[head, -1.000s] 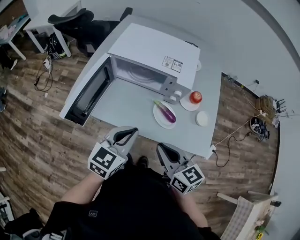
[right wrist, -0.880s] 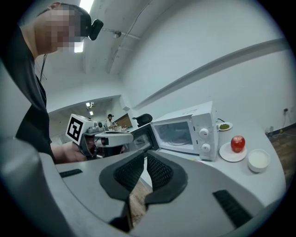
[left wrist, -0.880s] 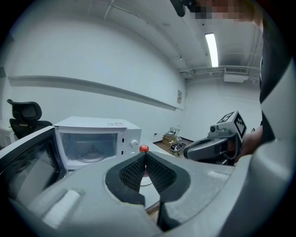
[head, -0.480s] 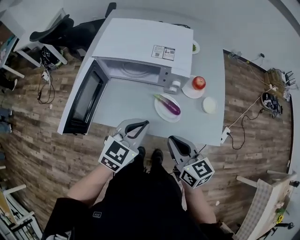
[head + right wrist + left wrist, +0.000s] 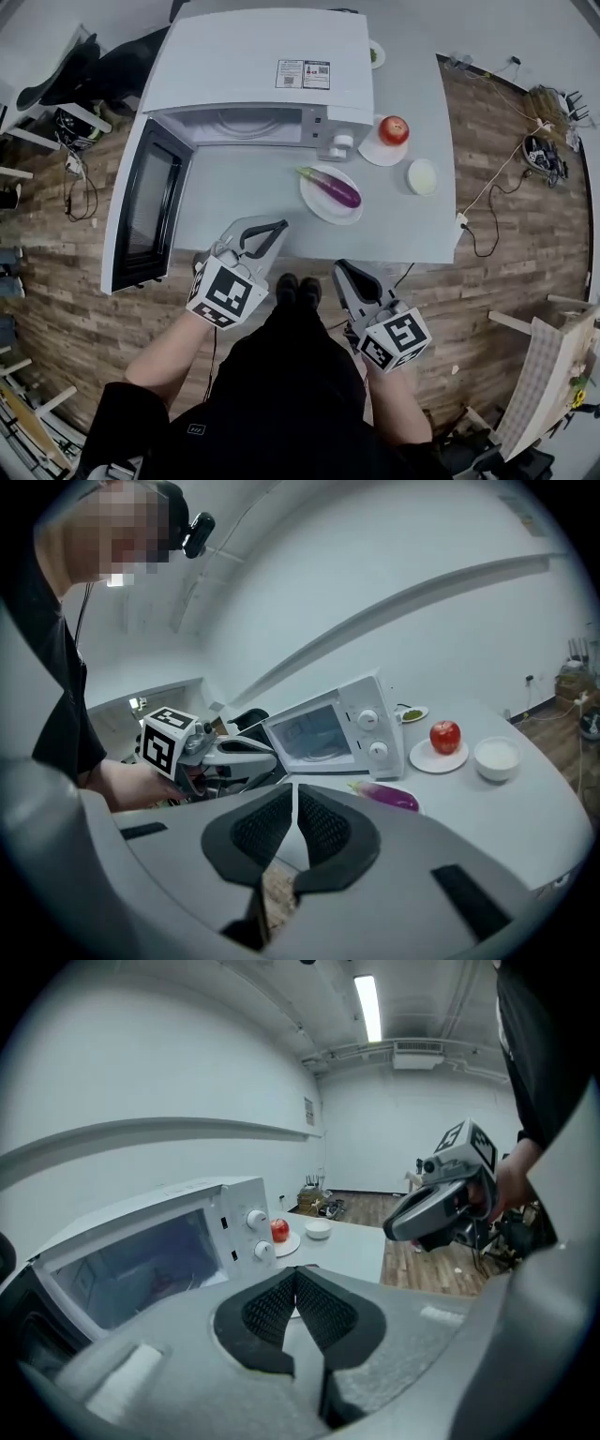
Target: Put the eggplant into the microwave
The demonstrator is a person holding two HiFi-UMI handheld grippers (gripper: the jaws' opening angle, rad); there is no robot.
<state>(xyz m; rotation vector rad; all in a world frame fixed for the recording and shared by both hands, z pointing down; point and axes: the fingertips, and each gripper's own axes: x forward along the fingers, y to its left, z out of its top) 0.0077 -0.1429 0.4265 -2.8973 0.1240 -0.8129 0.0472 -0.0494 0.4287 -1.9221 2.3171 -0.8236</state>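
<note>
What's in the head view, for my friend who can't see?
A long purple eggplant lies on a round white plate on a grey table, near a white box microwave with its door open. Below, a person holds the left tongs and right tongs, both empty.

Your head camera looks steeply down from high above, taking in the whole tabletop [image 5: 244, 202], the microwave [image 5: 262, 66], the left gripper [image 5: 270, 230] and the right gripper [image 5: 343, 272]. Each gripper camera sits low, close behind its own fingers [image 5: 267, 1309], facing across the tabletop toward the microwave. Each also catches the other gripper at its frame's side.
</note>
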